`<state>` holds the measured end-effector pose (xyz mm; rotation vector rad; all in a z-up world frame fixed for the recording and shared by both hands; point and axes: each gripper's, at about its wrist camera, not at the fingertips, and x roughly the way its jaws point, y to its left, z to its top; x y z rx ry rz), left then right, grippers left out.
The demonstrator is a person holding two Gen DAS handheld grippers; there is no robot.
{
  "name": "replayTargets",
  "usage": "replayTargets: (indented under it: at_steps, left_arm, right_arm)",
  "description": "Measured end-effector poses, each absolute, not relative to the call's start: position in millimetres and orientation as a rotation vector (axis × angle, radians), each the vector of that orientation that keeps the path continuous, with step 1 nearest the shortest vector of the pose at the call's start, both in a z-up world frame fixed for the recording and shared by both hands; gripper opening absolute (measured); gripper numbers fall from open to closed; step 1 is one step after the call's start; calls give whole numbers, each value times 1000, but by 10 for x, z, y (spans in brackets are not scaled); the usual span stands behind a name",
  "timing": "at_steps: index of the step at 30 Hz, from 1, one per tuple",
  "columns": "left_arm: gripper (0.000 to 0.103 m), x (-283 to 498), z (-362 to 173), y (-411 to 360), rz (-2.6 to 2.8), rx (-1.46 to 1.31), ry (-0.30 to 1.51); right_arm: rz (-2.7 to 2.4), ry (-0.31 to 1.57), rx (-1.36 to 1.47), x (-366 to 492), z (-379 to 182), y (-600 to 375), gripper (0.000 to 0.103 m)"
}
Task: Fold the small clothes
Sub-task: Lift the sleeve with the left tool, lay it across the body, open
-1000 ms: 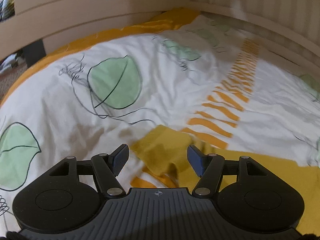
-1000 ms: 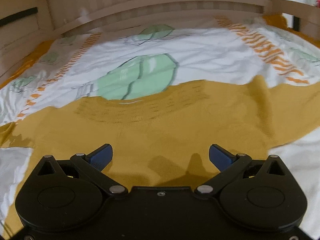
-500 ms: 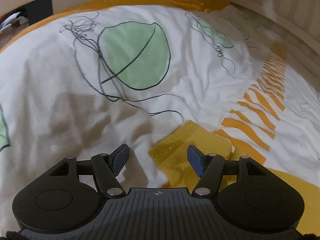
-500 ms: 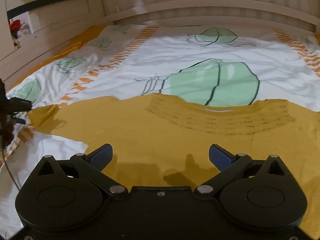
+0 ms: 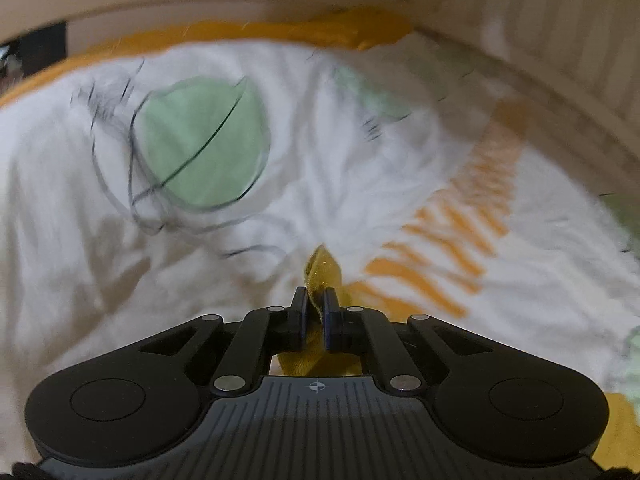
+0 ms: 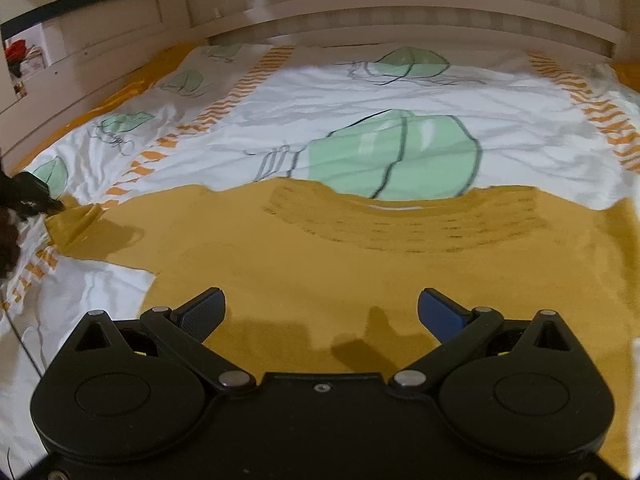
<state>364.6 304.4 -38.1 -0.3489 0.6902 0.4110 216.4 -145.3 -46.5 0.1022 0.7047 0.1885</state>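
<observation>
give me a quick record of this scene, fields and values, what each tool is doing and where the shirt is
surface: bed with a white leaf-print sheet
garment: yellow shirt, spread flat on the sheet
left tool: shut on a sleeve tip of the shirt
right tool: open, over the shirt body, holding nothing
sleeve: pinched at the shirt's far left edge in the right wrist view
fold: none visible yet

Mustard-yellow shirt point(image 6: 360, 264) flat on bedspread point(image 6: 360, 92)
</observation>
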Motion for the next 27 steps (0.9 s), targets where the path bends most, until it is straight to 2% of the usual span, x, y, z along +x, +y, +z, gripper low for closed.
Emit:
replayTargets:
  at_steps: [8,14,20,27]
  left_arm:
    - [7,3309,607,1955,143,-274,551]
    - [7,3155,968,845,-62,-234,509]
    - [7,3102,658,-220,-227,-172,551]
    - [8,3137,48,-1019,-343,-143,661]
  right_arm:
    - [75,760,122,2025,-516,-1931,102]
    - [3,786,159,2053,-548,-2278,102]
    - [-34,773,232,2081,-390,-2607,102]
    - [-47,745,294,2040,-247,-2831,102]
